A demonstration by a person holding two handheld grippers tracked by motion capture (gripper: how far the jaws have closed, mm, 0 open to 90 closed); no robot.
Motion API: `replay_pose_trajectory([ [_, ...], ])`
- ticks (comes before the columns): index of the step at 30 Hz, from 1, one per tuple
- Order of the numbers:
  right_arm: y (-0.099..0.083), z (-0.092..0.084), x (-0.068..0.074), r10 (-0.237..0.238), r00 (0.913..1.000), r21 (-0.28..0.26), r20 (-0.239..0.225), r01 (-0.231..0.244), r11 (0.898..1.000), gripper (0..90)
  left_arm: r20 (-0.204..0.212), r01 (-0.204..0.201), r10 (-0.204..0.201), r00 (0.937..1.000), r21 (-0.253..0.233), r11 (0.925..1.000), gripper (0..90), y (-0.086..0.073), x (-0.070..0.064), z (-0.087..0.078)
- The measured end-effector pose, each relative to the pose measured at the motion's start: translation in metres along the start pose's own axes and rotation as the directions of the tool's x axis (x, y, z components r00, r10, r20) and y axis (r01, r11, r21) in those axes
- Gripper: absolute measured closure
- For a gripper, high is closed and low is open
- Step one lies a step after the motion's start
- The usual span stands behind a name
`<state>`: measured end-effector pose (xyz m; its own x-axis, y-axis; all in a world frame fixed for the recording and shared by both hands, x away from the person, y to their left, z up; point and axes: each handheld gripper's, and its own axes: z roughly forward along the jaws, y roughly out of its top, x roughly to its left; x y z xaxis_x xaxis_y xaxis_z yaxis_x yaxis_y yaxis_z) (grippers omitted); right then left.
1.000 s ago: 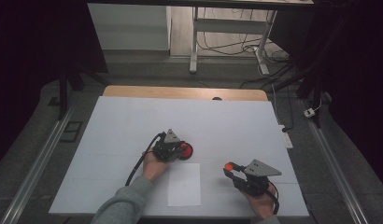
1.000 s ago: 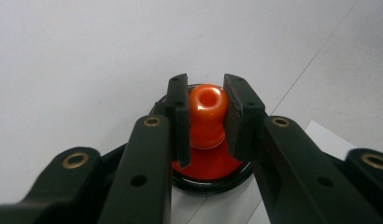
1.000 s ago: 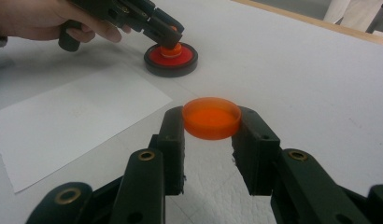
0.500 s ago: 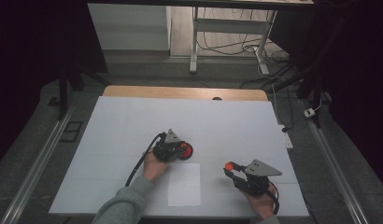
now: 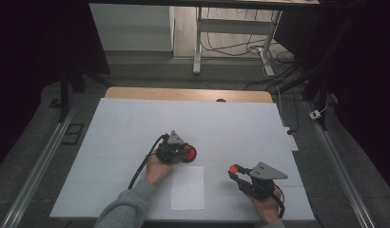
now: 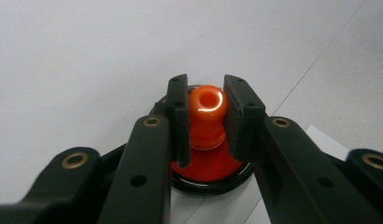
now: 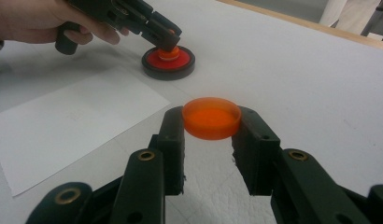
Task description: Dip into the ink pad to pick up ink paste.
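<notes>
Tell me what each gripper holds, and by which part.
The left gripper grips the orange knob on the round black-rimmed piece. The right gripper holds a shallow orange disc by its side wall.

Looks like a lab/test setup: white-covered table (image 5: 136,123) on a wooden top, dark curtains (image 5: 36,47) either side, floor rails (image 5: 36,166) flanking the table, loose cables (image 5: 231,47) & metal stand legs (image 5: 199,42) beyond its far edge.
</notes>
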<state>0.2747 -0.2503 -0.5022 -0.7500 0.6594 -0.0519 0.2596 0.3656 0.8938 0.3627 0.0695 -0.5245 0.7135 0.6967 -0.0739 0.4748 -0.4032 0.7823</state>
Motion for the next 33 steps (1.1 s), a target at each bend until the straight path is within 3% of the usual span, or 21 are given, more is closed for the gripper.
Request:
replay_pose_trajectory([
  [2,0.000,-0.001,0.000,0.001,1.0000,-0.001,0.000,-0.001,1.000,64.3,0.032,0.033,-0.031,0.9990,-0.052,0.9981,72.7,0.002,0.000,-0.003],
  [4,0.000,-0.001,-0.001,0.004,1.0000,-0.005,0.001,-0.004,1.000,64.3,0.048,0.030,-0.026,0.9985,-0.071,0.9970,72.8,0.007,-0.002,-0.007],
  [6,0.000,-0.001,-0.001,0.005,1.0000,-0.005,0.003,-0.005,1.000,64.2,0.043,0.011,-0.008,0.9990,-0.073,0.9973,72.7,0.012,-0.003,-0.012],
  [11,0.000,-0.002,0.000,-0.001,1.0000,-0.009,0.002,0.001,1.000,64.2,0.051,0.019,-0.015,0.9986,-0.085,0.9962,72.7,0.015,-0.002,-0.019],
  [33,0.000,-0.001,-0.002,0.005,1.0000,-0.008,0.004,-0.005,1.000,64.2,0.167,0.025,-0.005,0.9859,-0.119,0.9926,72.6,0.008,-0.004,-0.049],
])
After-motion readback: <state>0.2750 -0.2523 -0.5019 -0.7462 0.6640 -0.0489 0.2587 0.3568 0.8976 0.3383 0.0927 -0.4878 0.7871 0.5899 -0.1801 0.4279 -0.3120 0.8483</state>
